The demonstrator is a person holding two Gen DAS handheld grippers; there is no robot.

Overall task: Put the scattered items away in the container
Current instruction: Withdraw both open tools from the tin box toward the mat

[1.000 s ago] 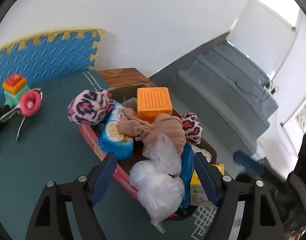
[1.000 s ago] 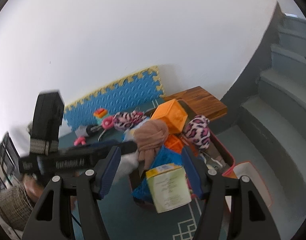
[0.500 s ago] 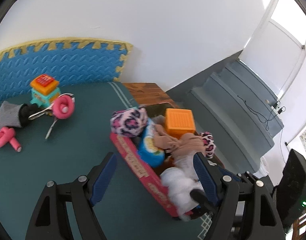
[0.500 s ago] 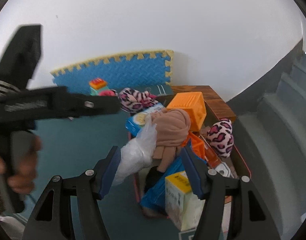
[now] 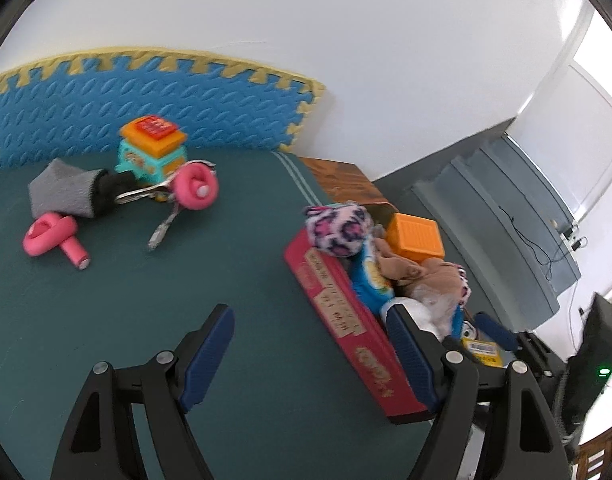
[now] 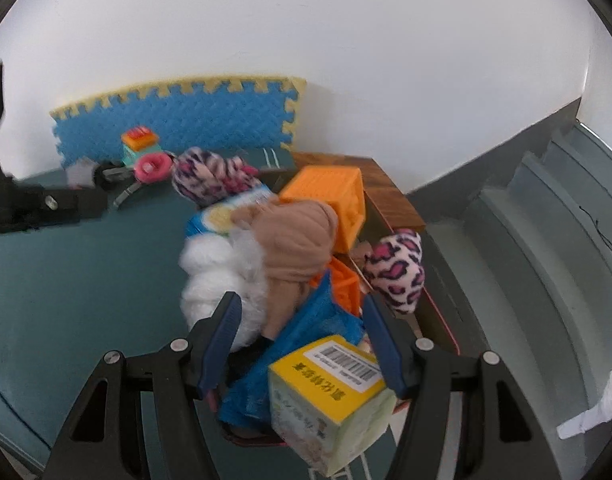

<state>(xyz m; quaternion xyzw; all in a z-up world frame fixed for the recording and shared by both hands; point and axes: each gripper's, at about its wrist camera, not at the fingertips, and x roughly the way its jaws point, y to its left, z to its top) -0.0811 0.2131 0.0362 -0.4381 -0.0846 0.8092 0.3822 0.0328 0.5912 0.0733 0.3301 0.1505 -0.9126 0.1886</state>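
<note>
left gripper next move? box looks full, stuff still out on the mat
Probably carry the left gripper, open and empty, toward the pink ring toy on the green mat. It lies apart from the other loose items, outside the red box.

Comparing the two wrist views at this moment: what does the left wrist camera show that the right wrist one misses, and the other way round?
Only the left wrist view shows the pink ring-handled toy on the green mat, the red box's lettered outer side, and the left gripper, open over bare mat.

Only the right wrist view shows the yellow-topped carton close up, the second leopard-print slipper, and the right gripper, open above the pile.

Both show the orange cube, tan cloth, teal-and-orange toy, pink wheel and blue foam mat.
</note>
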